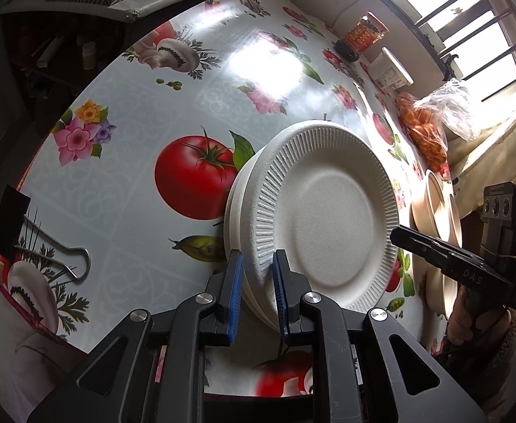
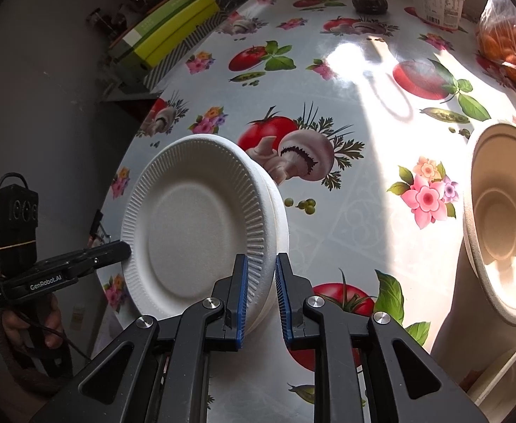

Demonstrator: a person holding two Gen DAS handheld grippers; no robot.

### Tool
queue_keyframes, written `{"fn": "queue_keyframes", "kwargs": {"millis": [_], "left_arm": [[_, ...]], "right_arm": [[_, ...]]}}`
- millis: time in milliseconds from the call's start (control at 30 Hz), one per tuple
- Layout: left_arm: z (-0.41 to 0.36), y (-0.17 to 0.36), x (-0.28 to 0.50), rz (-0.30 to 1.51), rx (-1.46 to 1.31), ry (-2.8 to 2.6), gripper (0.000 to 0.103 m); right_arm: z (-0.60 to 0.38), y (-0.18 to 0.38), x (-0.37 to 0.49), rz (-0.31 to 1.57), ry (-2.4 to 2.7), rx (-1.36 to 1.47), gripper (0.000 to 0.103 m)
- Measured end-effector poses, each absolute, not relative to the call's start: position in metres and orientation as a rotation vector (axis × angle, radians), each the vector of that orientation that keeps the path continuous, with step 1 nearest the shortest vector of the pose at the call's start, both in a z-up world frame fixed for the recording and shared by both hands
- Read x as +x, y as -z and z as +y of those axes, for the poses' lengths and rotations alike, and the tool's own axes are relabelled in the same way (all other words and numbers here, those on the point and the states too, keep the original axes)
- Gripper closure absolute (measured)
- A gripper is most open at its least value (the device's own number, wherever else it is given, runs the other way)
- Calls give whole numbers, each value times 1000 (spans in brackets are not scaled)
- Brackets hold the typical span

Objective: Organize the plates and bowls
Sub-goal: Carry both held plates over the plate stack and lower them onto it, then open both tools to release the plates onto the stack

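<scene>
You had both tools on the stack of white foam plates [image 1: 328, 211], which sat on the flowered tablecloth [image 1: 134, 183] just beside the big printed tomato [image 1: 194, 176], taken here as the landmark. The left gripper [image 1: 258, 282] was narrowed onto the ribbed rim on the near edge of the stack, blue pads pressing the rim from both sides. The right gripper [image 2: 260, 282] pinched the rim on the opposite edge in the same way, though its hold looked lighter. The top plate appeared tilted on the ones beneath. Judgement: foam plates are very light, soft at the rim and easy to dent, and the stack will slide apart, so grip gently across the ribbed rim and keep it level. The beige bowls [image 2: 504, 222] stood well beyond the plates from the tomato, near the bag of oranges [image 1: 427, 130].
</scene>
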State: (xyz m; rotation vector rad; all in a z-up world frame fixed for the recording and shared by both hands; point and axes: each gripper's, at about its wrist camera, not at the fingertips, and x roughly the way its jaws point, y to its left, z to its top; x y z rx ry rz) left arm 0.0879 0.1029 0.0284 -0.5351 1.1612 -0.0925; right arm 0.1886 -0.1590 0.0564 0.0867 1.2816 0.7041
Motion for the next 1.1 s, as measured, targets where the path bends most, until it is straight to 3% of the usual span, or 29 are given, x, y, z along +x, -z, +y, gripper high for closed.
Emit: {"fn": "queue_keyframes", "kwargs": {"millis": [833,1100], "left_arm": [[102,-26,89,1167,-510,71,85],[103,-25,90,1166,-508,65,79]], "right_arm": [[-156,-54,188,1287,-699,72,86],[-154,-54,186,1282,-709,57,79]]}}
